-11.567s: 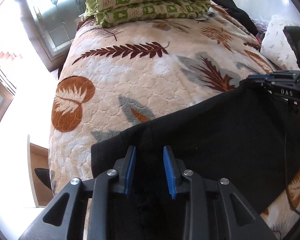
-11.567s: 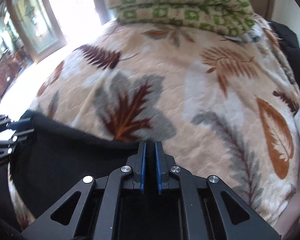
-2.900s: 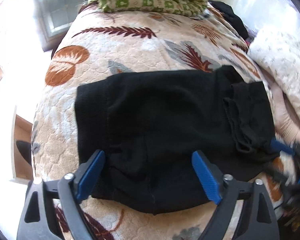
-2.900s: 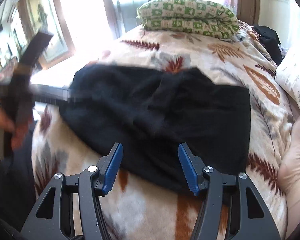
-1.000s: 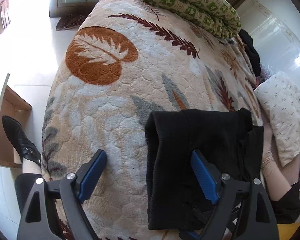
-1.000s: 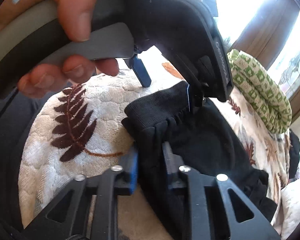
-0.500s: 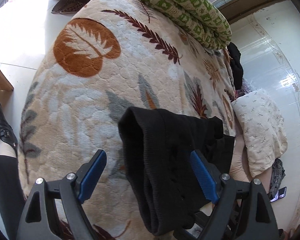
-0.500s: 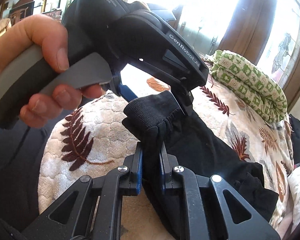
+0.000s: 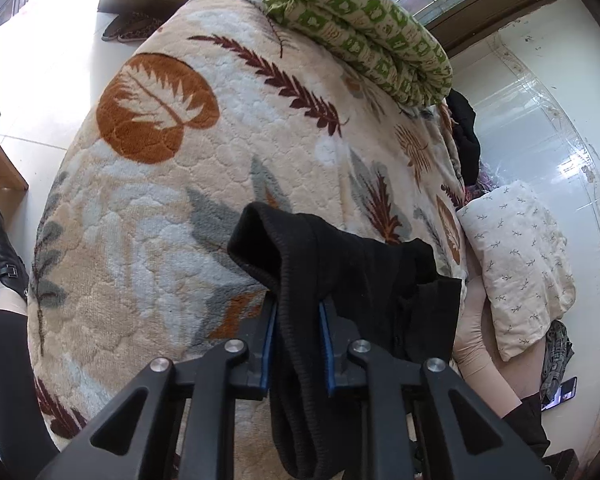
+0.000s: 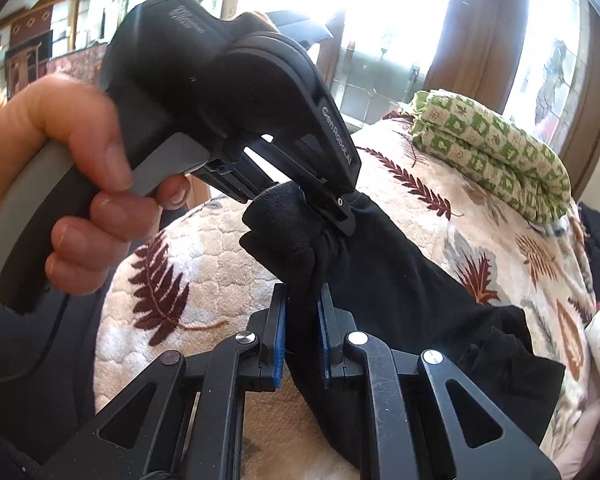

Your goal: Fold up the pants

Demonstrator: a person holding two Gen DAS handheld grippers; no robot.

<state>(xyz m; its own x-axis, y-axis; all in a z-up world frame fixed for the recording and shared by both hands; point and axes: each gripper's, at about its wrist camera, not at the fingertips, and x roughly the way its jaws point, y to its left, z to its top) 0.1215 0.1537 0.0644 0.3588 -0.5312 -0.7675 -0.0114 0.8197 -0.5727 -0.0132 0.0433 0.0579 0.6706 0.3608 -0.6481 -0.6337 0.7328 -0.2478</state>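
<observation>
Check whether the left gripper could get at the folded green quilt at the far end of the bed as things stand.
Probably not: the left gripper, jaws closing on the black pants, is busy, and the green quilt lies across the whole blanket.

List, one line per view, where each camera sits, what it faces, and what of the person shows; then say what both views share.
Left wrist: sits on the left gripper, looking down its fingers over the bed; its jaws are closing on the black pants; a booted leg shows at the left edge.
Right wrist: sits on the right gripper, shut on the pants, facing the left gripper and the hand holding it.
Shared: pants, leaf-print bed, green folded quilt, left gripper.
</observation>
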